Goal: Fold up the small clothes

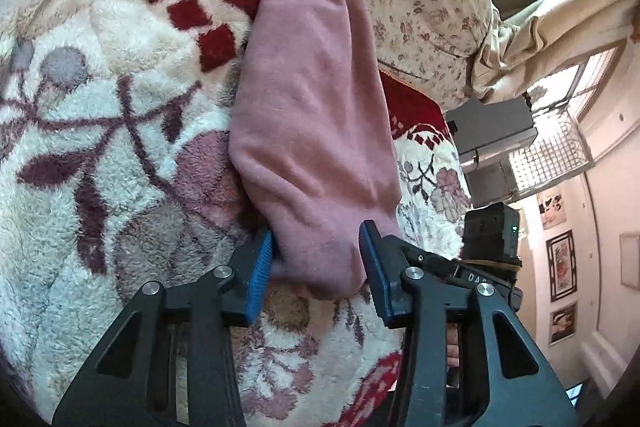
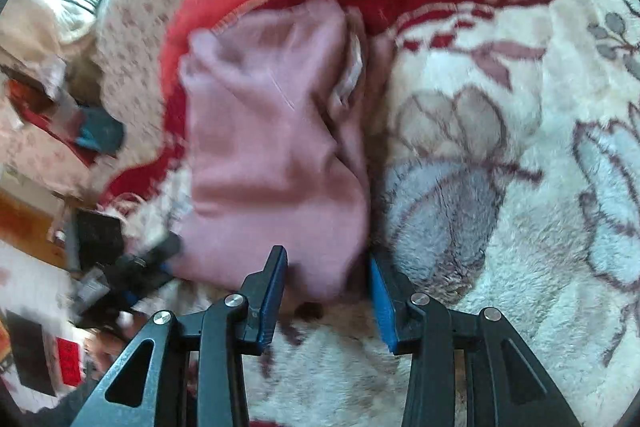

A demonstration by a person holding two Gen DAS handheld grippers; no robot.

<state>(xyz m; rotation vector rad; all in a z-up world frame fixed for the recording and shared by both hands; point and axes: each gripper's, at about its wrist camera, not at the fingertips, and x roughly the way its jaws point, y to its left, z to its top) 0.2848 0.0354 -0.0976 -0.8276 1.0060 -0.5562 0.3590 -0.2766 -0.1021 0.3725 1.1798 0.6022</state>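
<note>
Both tongs, left gripper point(image 1: 316, 267) and right gripper point(image 2: 326, 291), gape around the pink garment's point(image 1: 312, 131) near end; I judge next: pinch, then fold away.

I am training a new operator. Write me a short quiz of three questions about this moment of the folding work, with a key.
1. True or false: the left gripper has its jaws apart, with an end of the pink garment between the fingers.
2. What lies under the pink garment?
A. a bare wooden table
B. a fleece blanket with flower pattern
C. a metal tray
3. Fill in: the pads on the right gripper are coloured ____.

Key:
1. true
2. B, the fleece blanket
3. blue
</note>
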